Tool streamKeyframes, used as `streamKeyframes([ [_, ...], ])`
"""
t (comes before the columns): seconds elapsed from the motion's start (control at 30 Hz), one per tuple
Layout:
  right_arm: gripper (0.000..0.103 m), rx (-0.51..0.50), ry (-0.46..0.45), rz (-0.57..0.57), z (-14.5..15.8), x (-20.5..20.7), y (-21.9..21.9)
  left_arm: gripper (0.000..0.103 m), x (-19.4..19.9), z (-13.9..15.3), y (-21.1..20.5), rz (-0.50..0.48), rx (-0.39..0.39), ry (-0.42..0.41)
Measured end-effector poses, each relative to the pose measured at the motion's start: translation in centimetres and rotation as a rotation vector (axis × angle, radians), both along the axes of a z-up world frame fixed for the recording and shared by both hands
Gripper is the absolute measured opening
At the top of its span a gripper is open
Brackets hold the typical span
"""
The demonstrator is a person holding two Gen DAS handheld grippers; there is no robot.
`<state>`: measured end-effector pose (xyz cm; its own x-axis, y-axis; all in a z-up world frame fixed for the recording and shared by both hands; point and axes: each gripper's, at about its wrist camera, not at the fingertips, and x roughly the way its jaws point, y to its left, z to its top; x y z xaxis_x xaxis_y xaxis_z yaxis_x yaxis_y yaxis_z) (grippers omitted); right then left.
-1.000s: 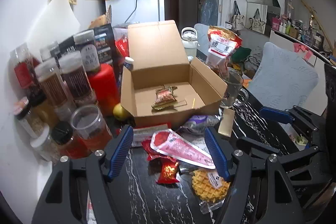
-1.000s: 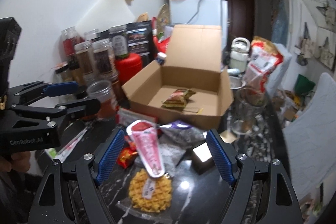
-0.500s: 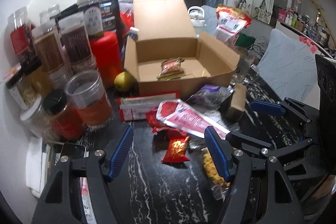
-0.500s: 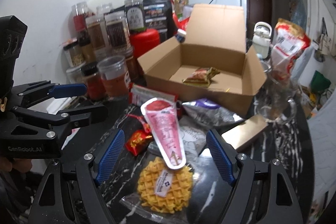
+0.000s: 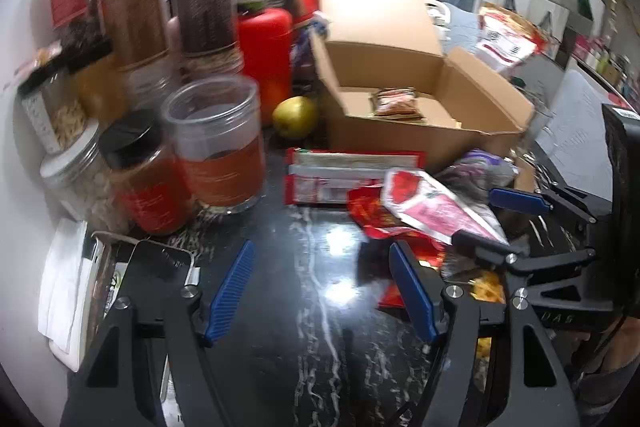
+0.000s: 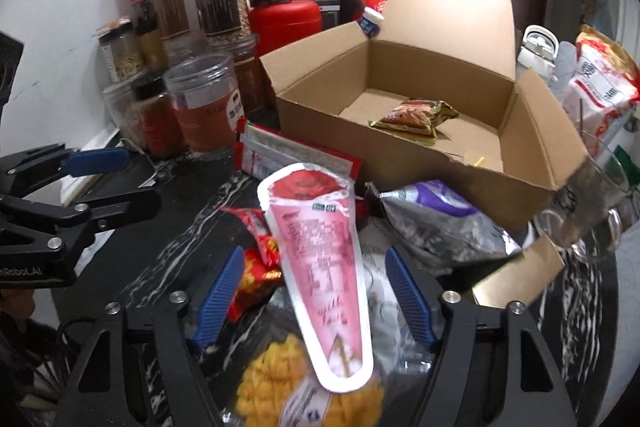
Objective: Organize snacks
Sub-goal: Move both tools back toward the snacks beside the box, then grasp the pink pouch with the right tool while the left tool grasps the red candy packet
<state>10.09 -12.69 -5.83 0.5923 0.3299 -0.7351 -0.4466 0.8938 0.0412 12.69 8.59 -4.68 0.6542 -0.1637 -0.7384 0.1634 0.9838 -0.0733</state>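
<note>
**Both tools spread wide over a heap of snack wrappers**

The right tool (image 6: 314, 301) hangs low with its ribbed blue fingers (image 6: 216, 297) parted wide, gripping nothing. Between them lies the pink cone-shaped pouch (image 6: 320, 259), glossy foil-edged plastic, broad at its red far end and tapering to a rounded near tip. That tip overlaps the waffle (image 6: 264, 383), a yellow gridded round sealed in clear film. Left of the pouch sits a crinkled red candy wrapper (image 6: 256, 267); to its right is a crumpled silver and purple foil bag (image 6: 436, 223).

The left tool (image 5: 320, 291) is also open and holds nothing, its fingers framing bare black marble-veined table (image 5: 316, 347). The snack heap lies just to its right.

Farther back stands the corrugated cardboard box (image 6: 400, 163), lid flap raised, with one small shiny red and gold snack packet (image 6: 412, 117) on its floor. A flat red and white rectangular packet (image 6: 280, 153) lies against the box's near left corner.

On the left is a cluster of clear plastic jars (image 6: 204, 107) (one lidless, with an orange label), and a smooth red canister (image 6: 286, 23) behind them. A yellow-green round fruit (image 5: 294, 117) rests between the jars and the box. A glass mug (image 6: 584, 211) stands at the right.
</note>
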Motion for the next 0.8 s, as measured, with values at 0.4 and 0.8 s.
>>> streamKeyframes([
  [0.4,0.070,-0.093,0.049,-0.014,-2.4,2.8,1.1,0.070,1.7,-1.3,1.0,0.027,-0.009,0.033],
  [0.8,0.031,-0.161,-0.015,0.008,-2.6,2.0,1.9,0.070,1.5,-1.5,0.0,0.008,0.007,0.042],
])
